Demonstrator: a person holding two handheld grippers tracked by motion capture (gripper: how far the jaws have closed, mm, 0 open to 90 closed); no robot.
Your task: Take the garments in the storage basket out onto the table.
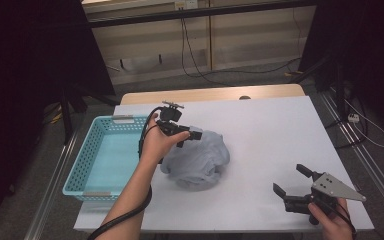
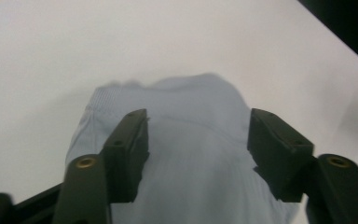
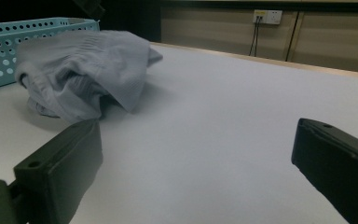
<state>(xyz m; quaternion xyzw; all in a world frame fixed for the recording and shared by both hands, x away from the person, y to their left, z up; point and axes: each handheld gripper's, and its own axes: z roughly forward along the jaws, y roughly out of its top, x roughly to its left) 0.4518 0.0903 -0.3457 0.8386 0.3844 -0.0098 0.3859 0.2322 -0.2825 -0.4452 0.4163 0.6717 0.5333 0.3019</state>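
Note:
A crumpled pale grey cloth [image 1: 200, 157] lies in a heap on the white table [image 1: 280, 130], just right of the basket. My left gripper [image 1: 192, 135] hovers over the heap's upper left part, held in a hand that reaches in from the bottom. In the left gripper view its jaws [image 2: 198, 116] stand apart above the cloth [image 2: 196, 154], and the pads do not press on it. My right gripper [image 1: 289, 178] rests near the table's front right corner, open and pointed toward the cloth. In the right gripper view the cloth [image 3: 84, 70] lies well beyond the wide-open jaws [image 3: 198, 130].
A light blue perforated basket [image 1: 80, 165] stands at the table's left edge, close beside the cloth, and its wall [image 3: 9, 32] appears behind the heap in the right gripper view. A wooden strip runs along the table's far edge. Cables trail on the floor beyond.

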